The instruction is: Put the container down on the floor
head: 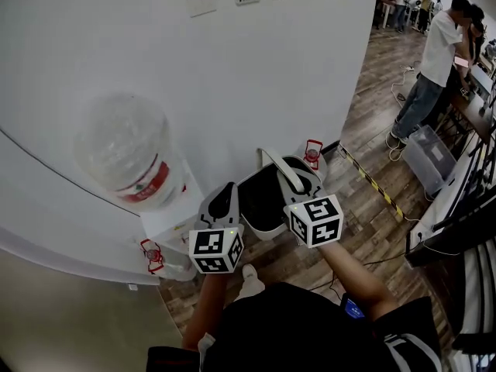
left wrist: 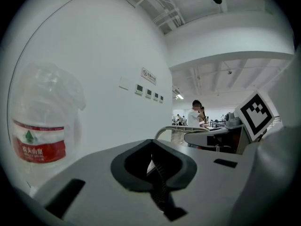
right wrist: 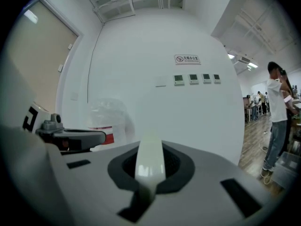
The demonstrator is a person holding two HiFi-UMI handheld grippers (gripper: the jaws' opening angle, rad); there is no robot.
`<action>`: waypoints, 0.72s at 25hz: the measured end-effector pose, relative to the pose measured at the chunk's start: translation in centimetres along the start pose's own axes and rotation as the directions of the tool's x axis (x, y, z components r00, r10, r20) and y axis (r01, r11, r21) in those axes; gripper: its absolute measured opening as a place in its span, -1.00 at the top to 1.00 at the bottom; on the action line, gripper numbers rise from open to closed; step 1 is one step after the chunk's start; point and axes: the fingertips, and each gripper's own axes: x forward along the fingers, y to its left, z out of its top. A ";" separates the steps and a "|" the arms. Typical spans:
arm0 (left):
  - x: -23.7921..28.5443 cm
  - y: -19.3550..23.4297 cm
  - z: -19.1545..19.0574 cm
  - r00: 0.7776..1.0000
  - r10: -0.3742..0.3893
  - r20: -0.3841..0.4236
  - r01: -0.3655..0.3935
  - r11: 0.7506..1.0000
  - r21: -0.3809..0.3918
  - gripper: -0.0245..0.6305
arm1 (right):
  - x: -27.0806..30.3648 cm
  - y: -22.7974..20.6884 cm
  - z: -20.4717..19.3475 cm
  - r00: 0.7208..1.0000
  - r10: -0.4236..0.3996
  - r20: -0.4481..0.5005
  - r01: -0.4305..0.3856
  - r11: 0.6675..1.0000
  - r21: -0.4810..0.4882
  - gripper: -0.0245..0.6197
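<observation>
The container point(head: 260, 201) is a white pail with a dark inside, low against the wall between my two grippers. Its white bail handle point(head: 280, 169) arches up over it. My right gripper point(head: 301, 191) is shut on that handle, which runs as a white strip point(right wrist: 150, 157) through its closed jaws point(right wrist: 149, 169). The left gripper point(head: 223, 201) hovers at the pail's left rim; its jaws point(left wrist: 157, 175) are shut with nothing in them. From the left gripper view the handle point(left wrist: 170, 128) and right gripper point(left wrist: 214, 138) show ahead. Whether the pail touches the floor is hidden.
A water dispenser point(head: 167, 225) with a big clear bottle point(head: 128, 149) stands just left of the pail. Red-and-white fittings point(head: 312, 153) sit by the wall. Yellow-black tape point(head: 373, 181) crosses the wood floor. A clear bin point(head: 431, 157) and people point(head: 434, 53) are farther right.
</observation>
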 end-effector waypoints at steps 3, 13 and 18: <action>1.7 1.4 0.4 1.000 -0.012 -0.002 0.012 1.000 0.001 0.87 | 2.1 -0.5 0.5 1.000 -0.011 -0.001 0.011 1.000 0.006 0.83; 6.1 5.7 1.0 0.997 -0.074 -0.026 0.074 0.997 0.004 0.87 | 7.5 -1.5 1.6 0.997 -0.074 -0.006 0.074 0.997 0.030 0.83; 7.4 7.5 1.1 0.993 -0.116 -0.032 0.116 0.993 0.002 0.87 | 9.4 -1.1 1.7 0.994 -0.106 -0.017 0.107 0.994 0.033 0.83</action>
